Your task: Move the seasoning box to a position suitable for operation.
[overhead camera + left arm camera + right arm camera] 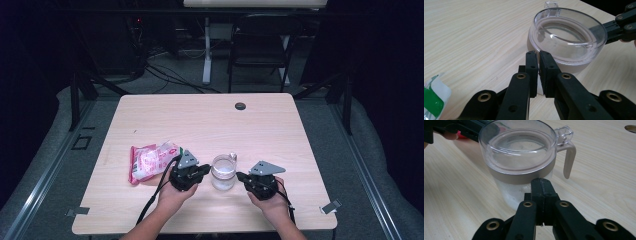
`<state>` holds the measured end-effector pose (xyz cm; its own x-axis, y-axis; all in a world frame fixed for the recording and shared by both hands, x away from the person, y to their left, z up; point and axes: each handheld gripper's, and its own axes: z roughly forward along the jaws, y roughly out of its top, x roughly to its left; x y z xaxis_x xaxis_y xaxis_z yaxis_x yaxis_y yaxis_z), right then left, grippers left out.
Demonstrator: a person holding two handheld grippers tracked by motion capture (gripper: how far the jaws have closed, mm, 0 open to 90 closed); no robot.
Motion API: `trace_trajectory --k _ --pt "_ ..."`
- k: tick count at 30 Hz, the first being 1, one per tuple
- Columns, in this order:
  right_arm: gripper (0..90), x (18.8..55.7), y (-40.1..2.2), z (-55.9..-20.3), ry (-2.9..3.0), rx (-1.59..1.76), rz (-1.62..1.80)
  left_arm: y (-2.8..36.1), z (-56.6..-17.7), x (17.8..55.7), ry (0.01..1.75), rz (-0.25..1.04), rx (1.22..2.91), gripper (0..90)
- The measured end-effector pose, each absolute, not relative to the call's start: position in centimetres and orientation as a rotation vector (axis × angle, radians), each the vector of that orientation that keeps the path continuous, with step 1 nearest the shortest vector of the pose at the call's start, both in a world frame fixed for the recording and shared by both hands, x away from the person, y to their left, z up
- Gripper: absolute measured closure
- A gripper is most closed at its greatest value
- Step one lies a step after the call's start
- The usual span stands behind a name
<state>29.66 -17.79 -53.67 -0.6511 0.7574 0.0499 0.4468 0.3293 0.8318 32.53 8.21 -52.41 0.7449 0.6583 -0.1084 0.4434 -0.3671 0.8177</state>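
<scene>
One lidded jug [223,172], one snack packet [150,161] and two grippers (one per hand).

You worked in what looked like a lab or recording studio: a pale wooden surface [200,120] stood on grey carpet, ringed by black curtains and dark metal stands, with loose cables [165,75], a folding chair [260,45] and a white desk leg [206,50] behind.
</scene>
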Motion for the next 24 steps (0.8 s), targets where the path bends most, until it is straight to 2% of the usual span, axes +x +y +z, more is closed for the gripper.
trace_trajectory --k 8,13,16,17,19,20,24 --pt "89.6 29.8 -18.1 -53.5 2.253 1.077 1.287 8.3 -52.4 32.5 0.841 0.291 2.015 83.8" --pt "80.0 29.6 -18.7 -53.1 2.229 1.044 1.244 8.5 -52.2 32.4 0.837 0.296 2.005 80.2" --pt "77.5 29.7 -19.3 -52.9 2.21 1.049 1.231 8.6 -52.1 32.4 0.835 0.299 1.997 78.2" --pt "70.4 29.9 -20.0 -52.6 2.168 1.068 1.233 9.0 -51.7 32.3 0.836 0.309 1.987 74.3" --pt "67.0 30.0 -20.2 -52.5 2.148 1.077 1.235 9.4 -51.3 32.2 0.841 0.314 1.97 72.3" --pt "60.2 30.2 -21.0 -52.0 2.105 1.106 1.243 10.5 -50.1 32.1 0.851 0.354 1.929 65.5" --pt "55.6 30.4 -22.1 -51.5 2.057 1.103 1.24 13.6 -48.4 32.2 0.881 0.43 1.869 53.1"
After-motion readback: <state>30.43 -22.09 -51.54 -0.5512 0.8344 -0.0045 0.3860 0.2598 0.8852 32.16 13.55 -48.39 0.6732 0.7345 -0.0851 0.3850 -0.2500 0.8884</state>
